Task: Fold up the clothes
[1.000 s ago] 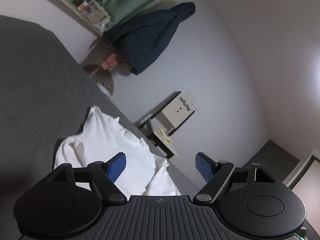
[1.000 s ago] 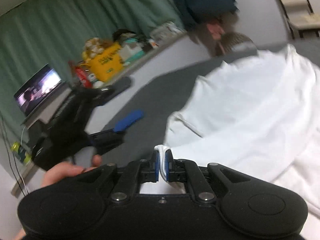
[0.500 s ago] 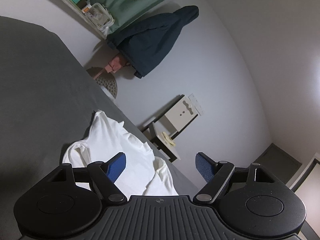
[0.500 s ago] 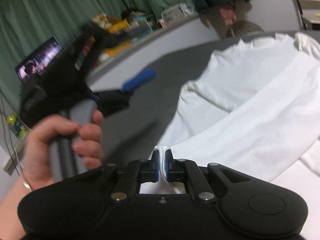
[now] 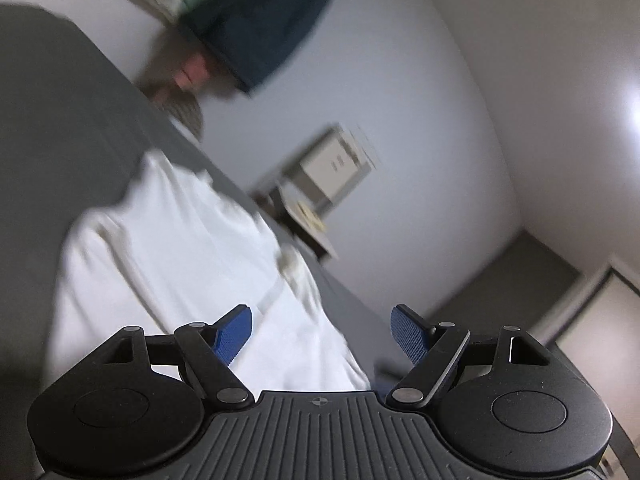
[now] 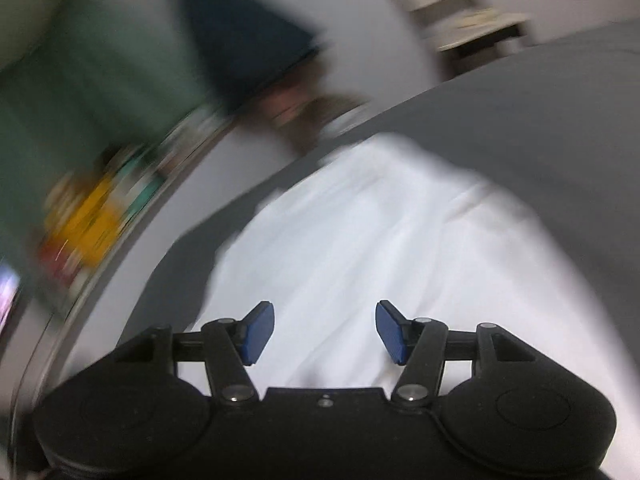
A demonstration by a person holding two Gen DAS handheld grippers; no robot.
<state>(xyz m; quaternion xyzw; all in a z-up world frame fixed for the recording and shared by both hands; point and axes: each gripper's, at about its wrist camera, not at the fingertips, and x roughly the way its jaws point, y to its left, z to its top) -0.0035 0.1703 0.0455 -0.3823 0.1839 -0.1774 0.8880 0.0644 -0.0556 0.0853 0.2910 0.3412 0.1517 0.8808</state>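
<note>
Shelf clutter point(image 6: 92, 220) smeared by blur, white garment point(image 6: 400, 260) cut off

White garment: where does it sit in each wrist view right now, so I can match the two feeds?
Left wrist view: white garment lies left of centre on the grey bed, behind the open left tool.
Right wrist view: it fills the centre and right, under the open right tool.
Shared landmark: dark blue hanging garment, top of both.
</note>
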